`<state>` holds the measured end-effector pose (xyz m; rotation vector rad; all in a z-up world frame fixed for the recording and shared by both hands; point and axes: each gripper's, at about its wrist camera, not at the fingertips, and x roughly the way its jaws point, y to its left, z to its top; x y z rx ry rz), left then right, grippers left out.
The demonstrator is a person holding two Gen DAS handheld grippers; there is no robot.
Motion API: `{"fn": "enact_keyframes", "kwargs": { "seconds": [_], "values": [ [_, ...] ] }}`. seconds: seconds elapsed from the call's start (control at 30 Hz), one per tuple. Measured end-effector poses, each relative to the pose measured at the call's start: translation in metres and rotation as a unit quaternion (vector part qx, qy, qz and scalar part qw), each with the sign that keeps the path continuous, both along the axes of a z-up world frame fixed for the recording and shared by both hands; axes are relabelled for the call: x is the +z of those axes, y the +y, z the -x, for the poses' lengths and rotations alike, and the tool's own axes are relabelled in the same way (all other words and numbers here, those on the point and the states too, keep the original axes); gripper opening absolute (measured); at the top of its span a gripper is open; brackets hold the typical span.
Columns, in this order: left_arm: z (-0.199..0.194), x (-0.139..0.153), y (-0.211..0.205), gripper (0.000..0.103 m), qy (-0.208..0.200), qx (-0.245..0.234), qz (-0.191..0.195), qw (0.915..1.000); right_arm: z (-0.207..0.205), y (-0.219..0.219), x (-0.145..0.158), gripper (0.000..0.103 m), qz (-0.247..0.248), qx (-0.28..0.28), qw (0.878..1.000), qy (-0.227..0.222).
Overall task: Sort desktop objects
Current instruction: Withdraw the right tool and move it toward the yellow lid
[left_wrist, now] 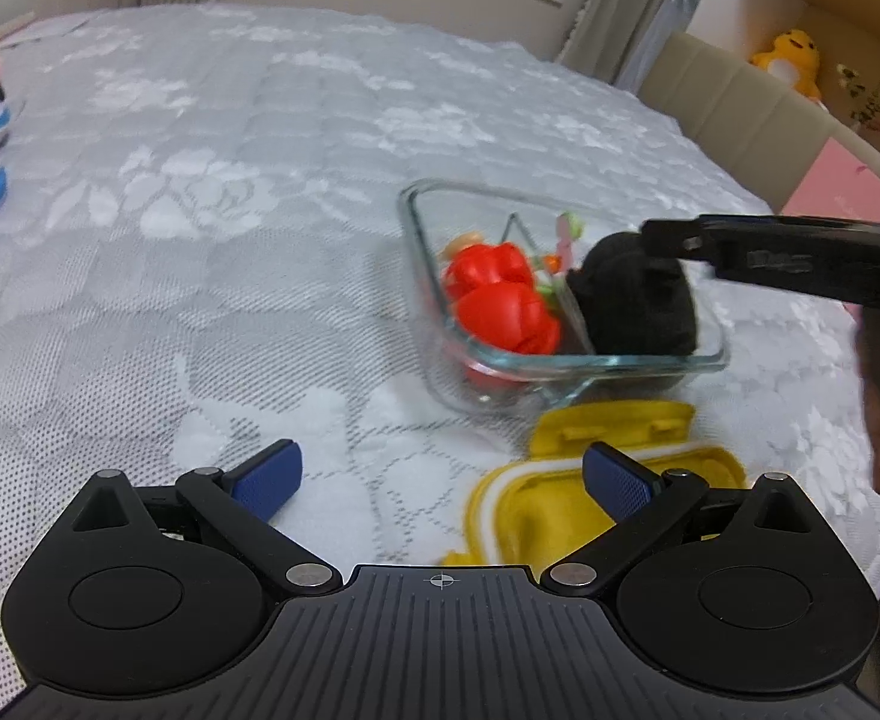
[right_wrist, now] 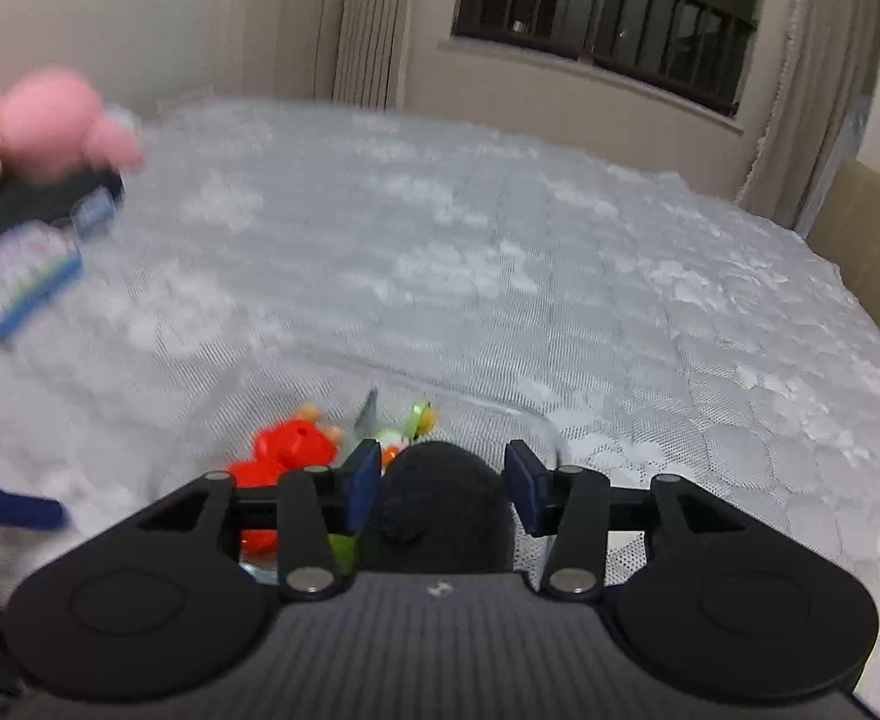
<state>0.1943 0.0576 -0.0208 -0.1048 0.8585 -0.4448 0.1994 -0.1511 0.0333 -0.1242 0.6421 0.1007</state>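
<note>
My right hand-held gripper (right_wrist: pixel 443 483) hangs over the glass dish (left_wrist: pixel 416 252), its pads spread on either side of the black sock ball (left_wrist: pixel 635 300) without visibly touching it; the ball sits in the dish beside the red toys (left_wrist: pixel 500 294). My left hand-held gripper (left_wrist: pixel 440 480) is wide open and empty above the tabletop (left_wrist: pixel 230 240). The yellow case (left_wrist: pixel 566 480) lies open just beside the dish's near rim. Bare lace cloth stretches toward the far edge.

Red toy (left_wrist: pixel 500 294), black pompom (left_wrist: pixel 632 306), yellow case (left_wrist: pixel 560 498), white floral tablecloth (left_wrist: pixel 230 192)
</note>
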Motion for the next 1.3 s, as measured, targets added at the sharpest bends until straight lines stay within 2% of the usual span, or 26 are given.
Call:
{"fn": "enact_keyframes", "kwargs": {
  "seconds": [0.03,0.1,0.17,0.3,0.4,0.47,0.57,0.7,0.8,0.9,1.1,1.3],
  "values": [
    [0.002,0.002,-0.004,0.102,-0.005,0.000,-0.005,1.0000,0.011,-0.006,0.006,0.056,-0.009,0.000,1.000,-0.009],
    [0.008,0.007,-0.014,0.102,-0.018,0.002,-0.021,0.9996,0.036,-0.019,0.015,0.082,-0.021,0.004,0.999,-0.028],
    [0.017,0.013,-0.022,0.102,-0.033,0.014,-0.033,0.9988,0.066,-0.031,0.022,0.094,-0.021,0.011,0.998,-0.052],
    [0.049,0.014,-0.022,0.102,-0.019,0.049,-0.003,0.9986,0.127,-0.056,0.011,0.101,-0.029,0.007,0.997,-0.075],
    [0.073,0.008,-0.022,0.102,0.020,0.063,0.000,0.9978,0.155,-0.073,-0.017,0.103,-0.072,0.003,0.997,-0.041],
    [0.091,0.005,-0.025,0.102,0.039,0.071,-0.013,0.9966,0.168,-0.081,-0.037,0.103,-0.103,-0.004,0.994,-0.021],
    [0.119,0.005,-0.030,0.102,0.042,0.071,-0.040,0.9958,0.184,-0.089,-0.056,0.103,-0.152,-0.028,0.988,-0.014],
    [0.147,0.001,-0.042,0.102,0.040,0.068,-0.082,0.9935,0.195,-0.094,-0.067,0.102,-0.194,-0.068,0.979,-0.005],
    [0.156,-0.006,-0.052,0.102,0.044,0.058,-0.101,0.9922,0.200,-0.089,-0.064,0.102,-0.185,-0.081,0.979,-0.016],
    [0.158,-0.011,-0.062,0.102,0.046,0.053,-0.119,0.9904,0.208,-0.081,-0.058,0.102,-0.152,-0.089,0.983,-0.046],
    [0.157,-0.009,-0.077,0.102,0.034,0.033,-0.137,0.9894,0.205,-0.085,-0.053,0.102,-0.175,-0.069,0.981,-0.041],
    [0.150,-0.015,-0.090,0.102,0.009,0.023,-0.169,0.9853,0.200,-0.093,-0.059,0.102,-0.188,-0.065,0.980,-0.017]
  ]
}}
